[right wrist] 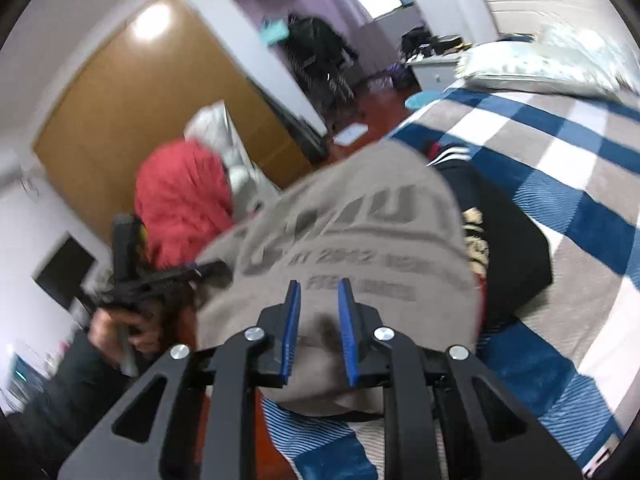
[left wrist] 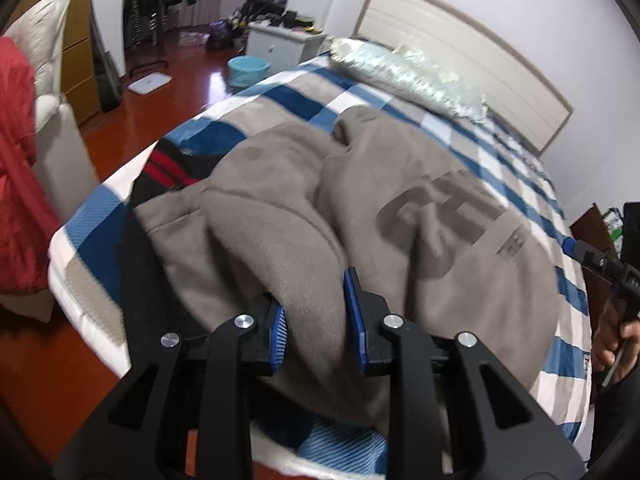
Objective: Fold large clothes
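A large taupe hoodie (left wrist: pixel 420 216) with dark lettering lies crumpled on the checked bed; it also shows in the right wrist view (right wrist: pixel 360 248). My left gripper (left wrist: pixel 320 320) has its blue pads (left wrist: pixel 356 308) part-way closed around a thick fold of the hoodie's near edge. My right gripper (right wrist: pixel 318 328) hovers at the hoodie's near hem with its pads (right wrist: pixel 292 332) apart and nothing clearly between them. The right gripper also shows in the left wrist view (left wrist: pixel 600 264) at the bed's right side, and the left gripper in the right wrist view (right wrist: pixel 160 276).
A black garment (left wrist: pixel 172 168) with red and white stripes lies under the hoodie; it also shows in the right wrist view (right wrist: pixel 508 240). A pillow (left wrist: pixel 408 68) lies by the headboard. A red blanket (left wrist: pixel 20 168) hangs on a chair left of the bed. A blue basin (left wrist: pixel 248 70) stands on the floor.
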A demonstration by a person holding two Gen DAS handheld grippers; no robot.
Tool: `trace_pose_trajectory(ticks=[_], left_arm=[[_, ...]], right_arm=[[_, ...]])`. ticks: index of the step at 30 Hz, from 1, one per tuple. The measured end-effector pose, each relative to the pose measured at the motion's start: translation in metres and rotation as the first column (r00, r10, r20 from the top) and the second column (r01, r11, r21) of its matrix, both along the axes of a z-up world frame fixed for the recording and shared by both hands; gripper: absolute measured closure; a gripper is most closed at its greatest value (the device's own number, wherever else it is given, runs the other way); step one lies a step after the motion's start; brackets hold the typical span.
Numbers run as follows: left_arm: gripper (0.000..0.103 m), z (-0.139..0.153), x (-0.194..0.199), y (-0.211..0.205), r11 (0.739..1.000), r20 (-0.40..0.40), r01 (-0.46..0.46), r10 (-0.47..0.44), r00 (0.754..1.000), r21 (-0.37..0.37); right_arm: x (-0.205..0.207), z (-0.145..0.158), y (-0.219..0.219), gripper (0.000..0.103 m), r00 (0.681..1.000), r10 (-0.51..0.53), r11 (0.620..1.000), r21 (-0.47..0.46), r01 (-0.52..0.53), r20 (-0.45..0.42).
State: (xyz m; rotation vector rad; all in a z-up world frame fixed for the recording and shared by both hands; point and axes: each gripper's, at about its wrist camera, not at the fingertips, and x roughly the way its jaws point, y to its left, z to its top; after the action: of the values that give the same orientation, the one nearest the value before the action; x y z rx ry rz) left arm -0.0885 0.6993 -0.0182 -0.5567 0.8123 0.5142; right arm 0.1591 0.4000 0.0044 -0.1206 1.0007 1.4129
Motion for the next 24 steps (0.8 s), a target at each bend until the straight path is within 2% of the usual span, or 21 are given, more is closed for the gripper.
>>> trace_pose_trajectory(ticks=[1,3,5,6,9,12,15,17,19,21,22,24], left_arm=[[0.078,-0.001,-0.007,0.001,1.000,-0.004,-0.009,0.009,1.000,-0.007],[0.078,-0.001,-0.018,0.001,1.000,-0.011,-0.010,0.010,1.000,-0.014],[0.078,-0.001,-0.028,-0.001,1.000,-0.027,0.001,-0.001,1.000,-0.009],[0.078,-0.001,-0.031,-0.002,1.000,-0.041,0.004,-0.005,0.999,-0.006],[0.078,-0.002,-0.038,-0.005,1.000,-0.084,0.012,-0.012,0.996,0.002],[0.073,-0.013,-0.047,-0.006,1.000,-0.134,0.021,-0.021,0.991,-0.003],[0.068,-0.022,-0.062,-0.007,1.000,-0.170,0.021,-0.020,0.985,0.006],[0.052,-0.024,-0.075,-0.006,1.000,-0.173,0.000,0.004,0.985,0.023],[0.050,-0.021,-0.081,-0.006,0.999,-0.173,-0.015,0.021,0.985,0.034],[0.045,-0.013,-0.089,-0.009,0.998,-0.149,-0.028,0.037,0.988,0.057],[0.038,-0.008,-0.089,-0.011,0.998,-0.134,-0.028,0.037,0.990,0.064],[0.037,0.007,-0.083,-0.020,0.995,-0.094,-0.020,0.030,0.995,0.099]], right_arm=[[-0.009,-0.012,0.008,0.083,1.000,0.000,0.999,-0.048,0.001,0.016],[-0.014,-0.028,0.004,0.084,1.000,-0.016,0.998,-0.060,0.017,0.009],[-0.012,-0.054,-0.008,0.085,0.997,-0.030,0.996,-0.092,0.024,-0.072],[-0.012,-0.067,-0.013,0.089,0.995,-0.036,0.994,-0.105,0.026,-0.093],[-0.013,-0.107,-0.027,0.097,0.989,-0.052,0.988,-0.155,0.031,-0.138],[-0.012,-0.132,-0.034,0.098,0.985,-0.047,0.984,-0.175,0.017,-0.169],[-0.010,-0.132,-0.034,0.098,0.981,-0.054,0.987,-0.158,0.024,-0.185],[-0.009,-0.127,-0.030,0.098,0.982,-0.066,0.987,-0.157,0.038,-0.176],[-0.009,-0.119,-0.025,0.098,0.986,-0.065,0.987,-0.155,0.041,-0.156],[-0.012,-0.111,-0.022,0.097,0.987,-0.057,0.988,-0.150,0.034,-0.149],[-0.013,-0.108,-0.021,0.096,0.988,-0.051,0.989,-0.147,0.029,-0.145],[-0.016,-0.106,-0.022,0.092,0.990,-0.043,0.990,-0.142,0.023,-0.135]])
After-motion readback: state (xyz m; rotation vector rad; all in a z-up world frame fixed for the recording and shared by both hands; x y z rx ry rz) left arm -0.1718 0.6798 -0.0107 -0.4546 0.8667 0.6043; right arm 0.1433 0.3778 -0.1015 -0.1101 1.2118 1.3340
